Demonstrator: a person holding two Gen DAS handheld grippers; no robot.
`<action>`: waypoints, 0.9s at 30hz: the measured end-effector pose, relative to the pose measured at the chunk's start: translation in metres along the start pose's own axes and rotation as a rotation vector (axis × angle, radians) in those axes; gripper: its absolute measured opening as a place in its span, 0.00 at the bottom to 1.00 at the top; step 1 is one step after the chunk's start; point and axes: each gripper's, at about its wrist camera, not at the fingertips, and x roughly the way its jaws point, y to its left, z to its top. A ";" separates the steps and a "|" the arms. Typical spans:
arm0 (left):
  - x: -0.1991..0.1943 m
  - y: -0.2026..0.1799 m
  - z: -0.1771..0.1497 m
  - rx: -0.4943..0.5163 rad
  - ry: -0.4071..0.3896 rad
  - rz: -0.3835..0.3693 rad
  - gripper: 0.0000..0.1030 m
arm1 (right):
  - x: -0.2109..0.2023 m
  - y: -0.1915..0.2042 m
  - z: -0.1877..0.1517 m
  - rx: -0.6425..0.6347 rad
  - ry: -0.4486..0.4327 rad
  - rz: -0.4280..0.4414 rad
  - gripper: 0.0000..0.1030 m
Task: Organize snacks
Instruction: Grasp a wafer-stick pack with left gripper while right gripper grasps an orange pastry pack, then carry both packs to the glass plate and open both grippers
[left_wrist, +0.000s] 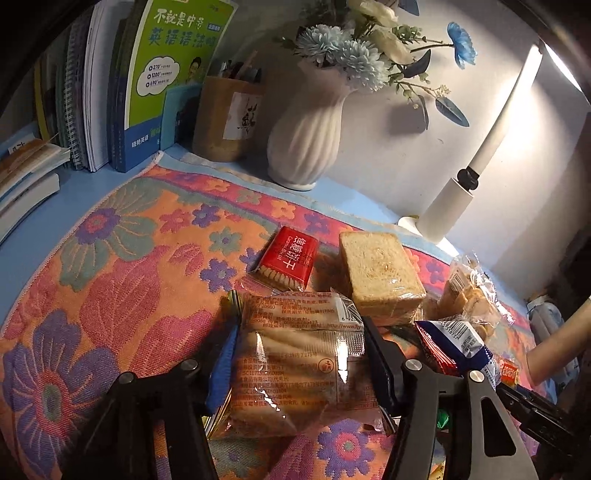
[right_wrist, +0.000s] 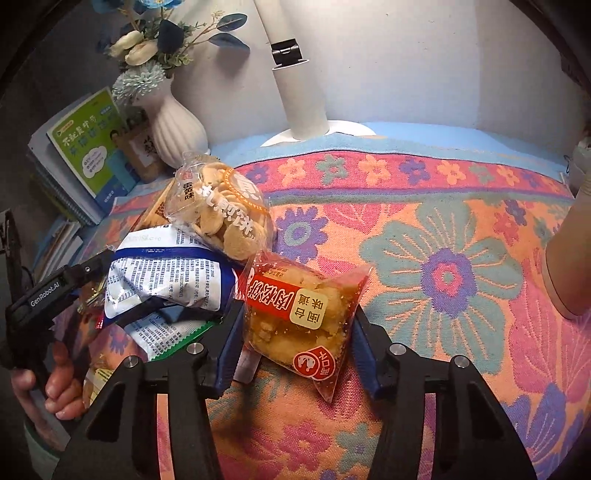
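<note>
Sorting barely begun: left gripper (left_wrist: 295, 354) clamps the biscuit pack (left_wrist: 295, 369); right gripper (right_wrist: 291, 328) clamps the pork-floss pastry (right_wrist: 303, 317) near centre (other snacks remain heaped at left).

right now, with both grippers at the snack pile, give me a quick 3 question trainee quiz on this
1. True or false: the left gripper has a clear biscuit packet between its fingers.
2. What sits between the right gripper fingers? A) meat floss cake packet B) red biscuit pack C) bread loaf
3. What covers the desk under the snacks?

Key: 1 true; 2 A; 3 a floral cloth.
</note>
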 end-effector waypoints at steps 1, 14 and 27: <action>-0.002 0.001 0.000 -0.002 -0.009 -0.004 0.58 | -0.001 -0.002 0.000 0.006 -0.003 0.003 0.50; -0.052 -0.023 -0.005 0.092 -0.082 -0.018 0.58 | -0.057 -0.018 -0.001 0.075 -0.101 0.039 0.48; -0.135 -0.113 -0.020 0.199 -0.126 -0.208 0.58 | -0.179 -0.019 -0.020 0.046 -0.252 0.002 0.48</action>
